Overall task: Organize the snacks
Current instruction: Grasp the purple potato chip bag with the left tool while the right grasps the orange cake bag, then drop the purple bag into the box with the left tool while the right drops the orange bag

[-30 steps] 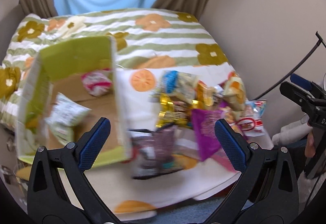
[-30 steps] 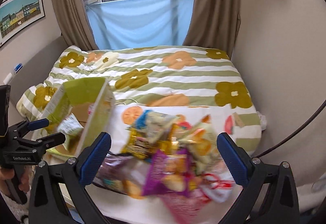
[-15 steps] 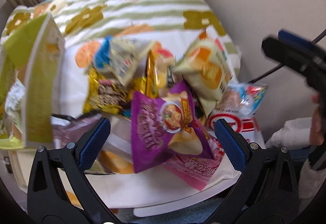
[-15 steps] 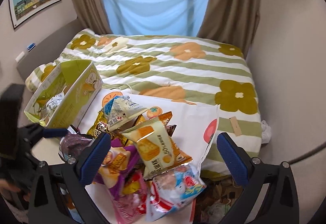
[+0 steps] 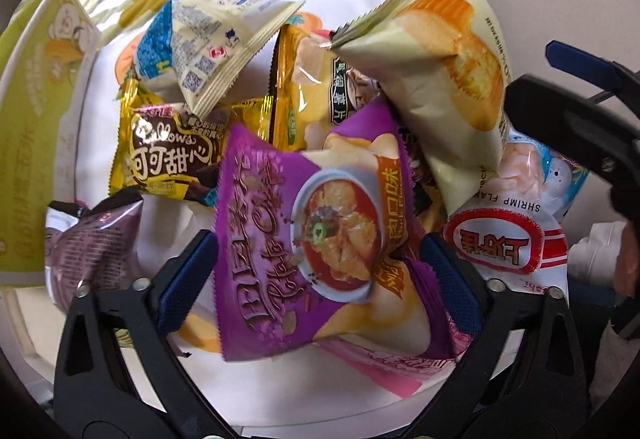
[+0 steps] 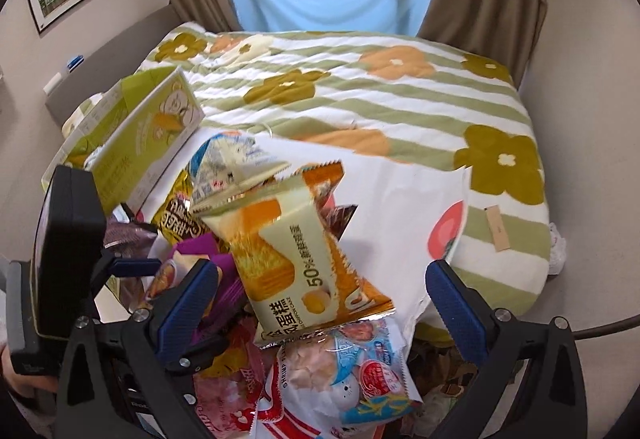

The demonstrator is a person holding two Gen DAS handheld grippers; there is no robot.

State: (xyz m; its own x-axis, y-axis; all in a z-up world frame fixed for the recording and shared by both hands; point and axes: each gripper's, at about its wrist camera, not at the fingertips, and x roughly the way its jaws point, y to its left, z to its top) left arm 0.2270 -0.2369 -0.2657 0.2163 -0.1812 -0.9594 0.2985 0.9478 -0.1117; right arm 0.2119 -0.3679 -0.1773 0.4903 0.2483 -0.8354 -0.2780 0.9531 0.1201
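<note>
between left tool point(image 5: 316, 275) pads: purple bag point(image 5: 312, 239)

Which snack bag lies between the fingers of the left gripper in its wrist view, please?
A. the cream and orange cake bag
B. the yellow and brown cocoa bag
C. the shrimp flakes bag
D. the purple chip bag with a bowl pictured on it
D: the purple chip bag sits between the blue pads of the left gripper, whose jaws are closing, while the other three bags lie beyond or beside them.
</note>
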